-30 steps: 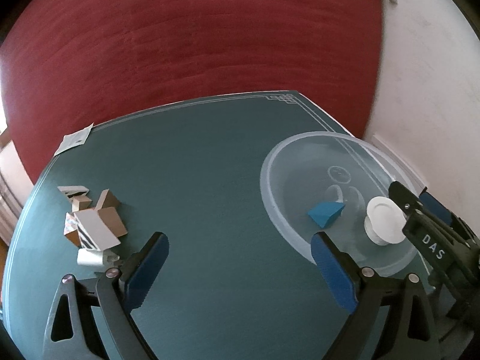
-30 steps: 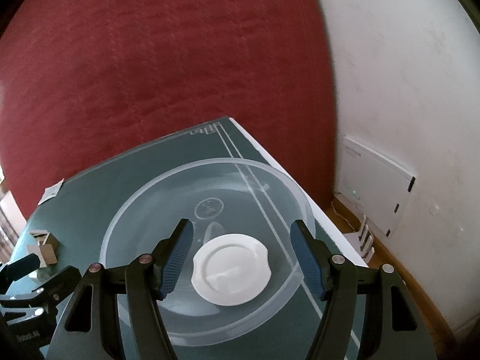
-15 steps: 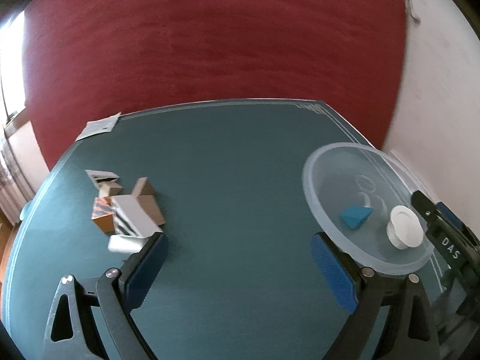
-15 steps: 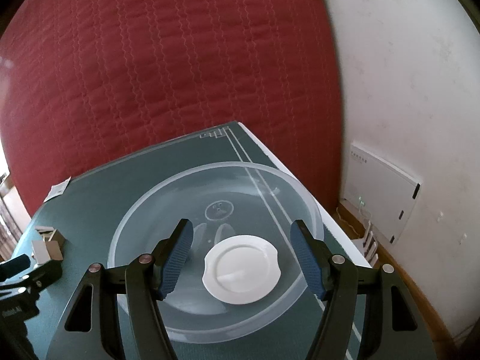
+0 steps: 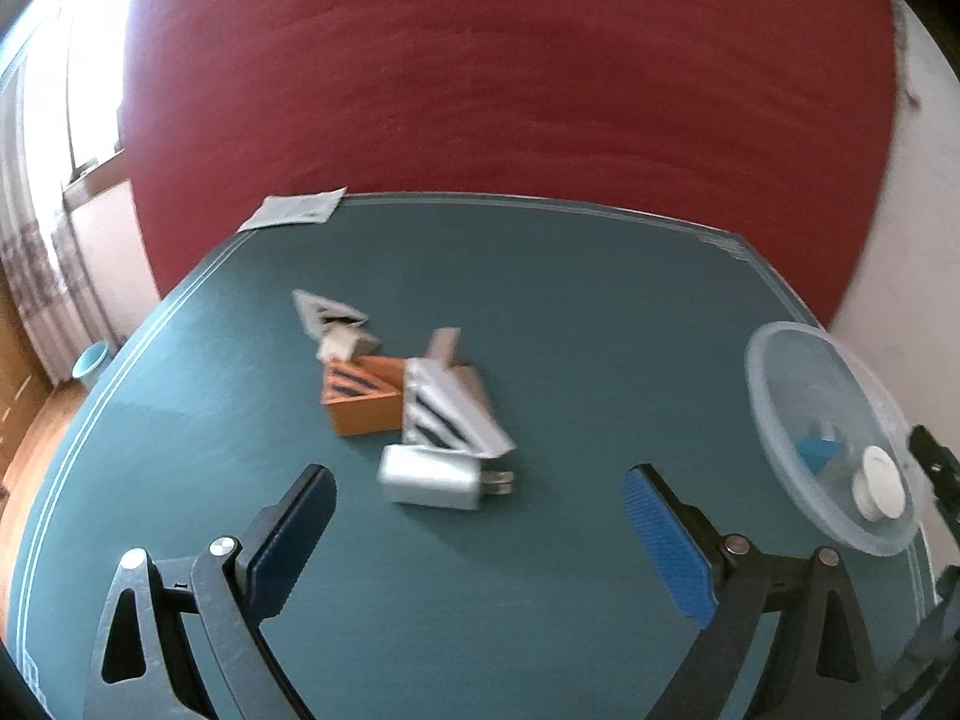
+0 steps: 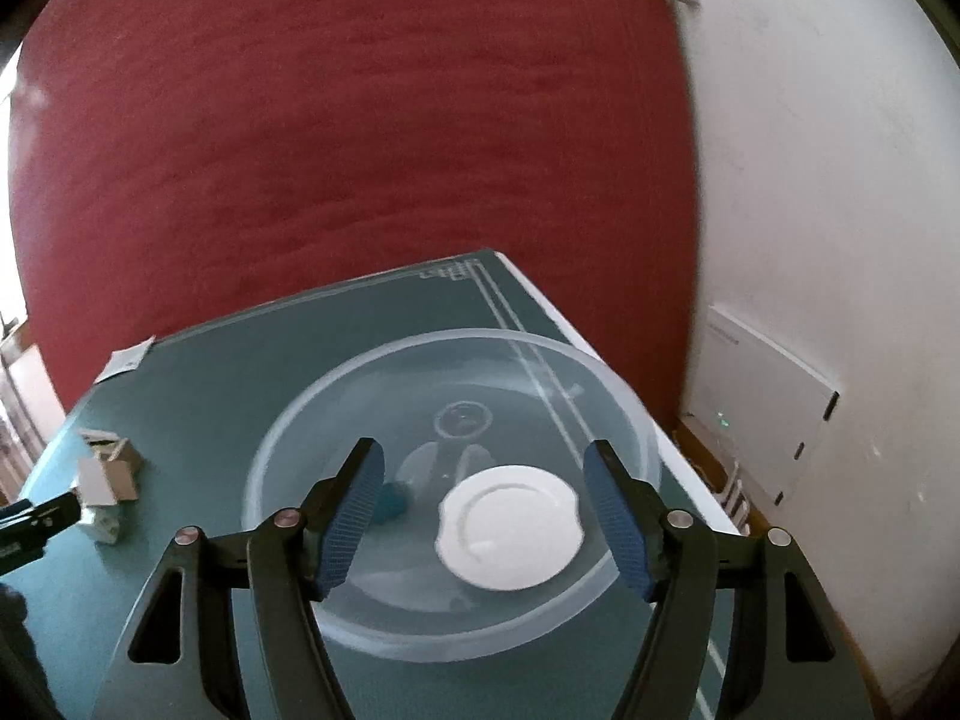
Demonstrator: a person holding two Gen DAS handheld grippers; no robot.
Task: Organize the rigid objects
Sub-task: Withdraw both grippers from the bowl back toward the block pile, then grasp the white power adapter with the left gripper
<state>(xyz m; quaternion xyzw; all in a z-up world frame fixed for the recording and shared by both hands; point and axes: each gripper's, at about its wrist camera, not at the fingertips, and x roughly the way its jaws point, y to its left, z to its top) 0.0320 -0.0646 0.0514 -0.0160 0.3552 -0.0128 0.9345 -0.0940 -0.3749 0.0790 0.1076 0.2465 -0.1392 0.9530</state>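
Silver plug (image 5: 433, 476) laid flat, long axis left-right, prongs pointed right toward bowl (image 5: 780, 396). Left gripper (image 5: 477, 507) spread, empty; right gripper (image 6: 483, 495) spread over bowl.

Left gripper (image 5: 479, 489): jaws spread wide, blue ribbed pads (image 5: 669, 546) facing each other, nothing between them, black finger arms angling in from the bottom corners of its own view. Right gripper (image 6: 483, 495): likewise parted wide, blue pads (image 6: 351, 519) tilted inward, gripping nothing, hovering clear of contact. Seen from the left wrist view as a black tip at the far right edge (image 5: 936, 468); left gripper's tip visible at the right view's left edge (image 6: 36, 519).
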